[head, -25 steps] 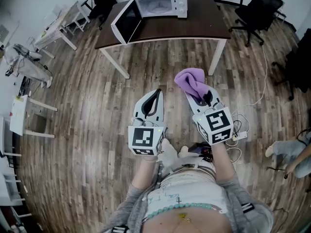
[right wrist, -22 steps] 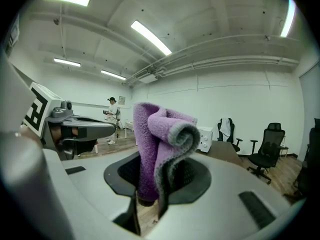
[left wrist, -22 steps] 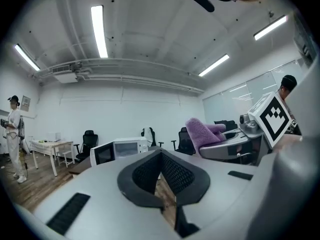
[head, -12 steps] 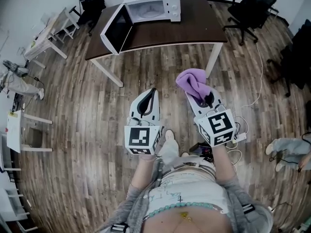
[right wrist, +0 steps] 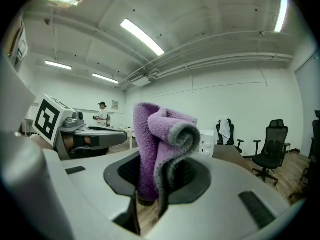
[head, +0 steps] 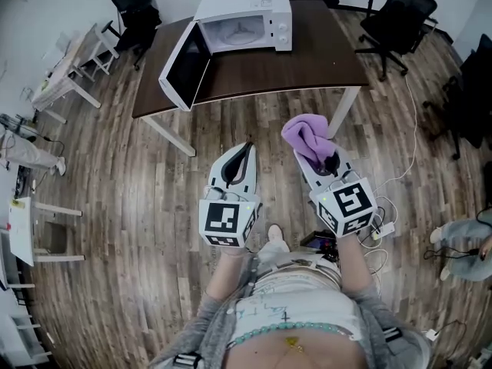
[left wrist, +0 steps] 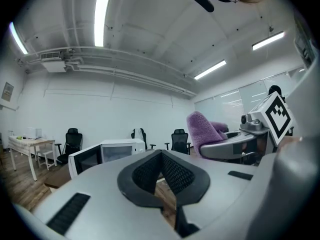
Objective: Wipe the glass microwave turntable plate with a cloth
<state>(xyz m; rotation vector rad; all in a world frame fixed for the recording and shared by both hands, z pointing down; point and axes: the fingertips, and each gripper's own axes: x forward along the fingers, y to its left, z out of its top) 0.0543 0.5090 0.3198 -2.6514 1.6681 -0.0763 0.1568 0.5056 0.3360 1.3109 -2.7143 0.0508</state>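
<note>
Purple cloth [head: 306,134] is folded over and pinched in the right gripper [head: 324,159], jaws clamped tight on its lower end. In the right gripper view the cloth [right wrist: 159,146] stands up out of the jaws with its top curled. Its long axis runs along the gripper, free end aimed at the table [head: 315,58] ahead. Left gripper [head: 247,147] sits just beside it, jaws closed tip to tip on nothing and pointing the same way. Both are over the wood floor [head: 146,167], short of the table's near edge. The microwave [head: 250,14] sits at the far left corner, door [head: 183,64] open past the left edge; the glass plate inside is too small to make out.
</note>
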